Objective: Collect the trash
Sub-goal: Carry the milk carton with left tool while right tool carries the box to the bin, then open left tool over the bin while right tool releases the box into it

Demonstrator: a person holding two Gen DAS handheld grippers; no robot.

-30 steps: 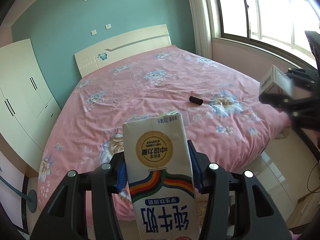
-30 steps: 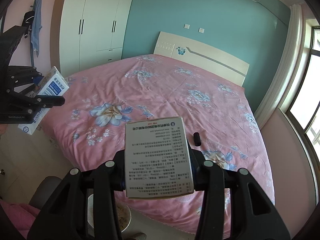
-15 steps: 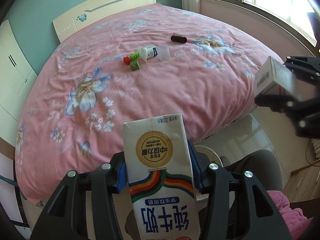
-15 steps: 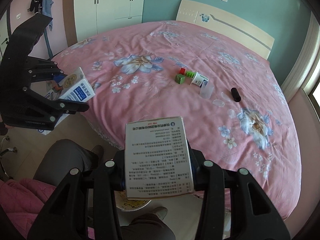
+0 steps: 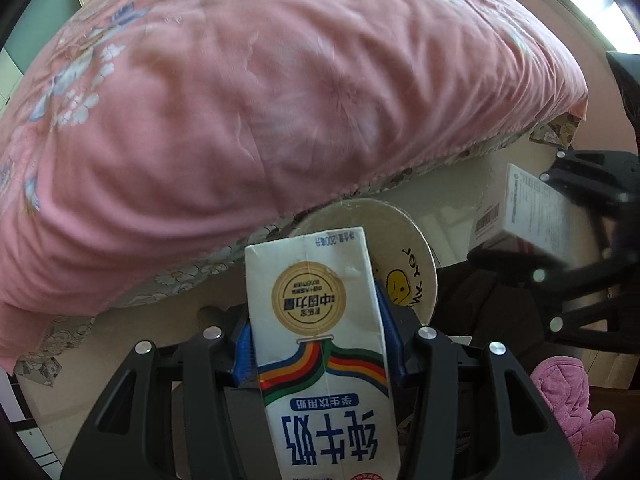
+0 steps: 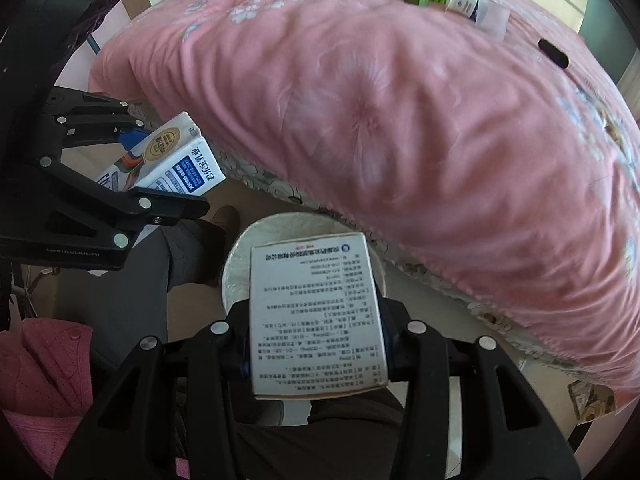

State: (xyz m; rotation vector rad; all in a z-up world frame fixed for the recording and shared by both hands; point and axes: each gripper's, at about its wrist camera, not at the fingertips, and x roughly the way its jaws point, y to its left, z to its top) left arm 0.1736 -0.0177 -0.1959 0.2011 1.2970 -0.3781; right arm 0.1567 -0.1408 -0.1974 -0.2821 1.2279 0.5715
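Left gripper [image 5: 316,344] pinches a milk carton [image 5: 320,344]; right gripper [image 6: 316,348] pinches a box [image 6: 316,320]. Both hang above the bin [image 6: 236,276], neither dropped; 3 or more items remain far on the bed [image 6: 400,120].
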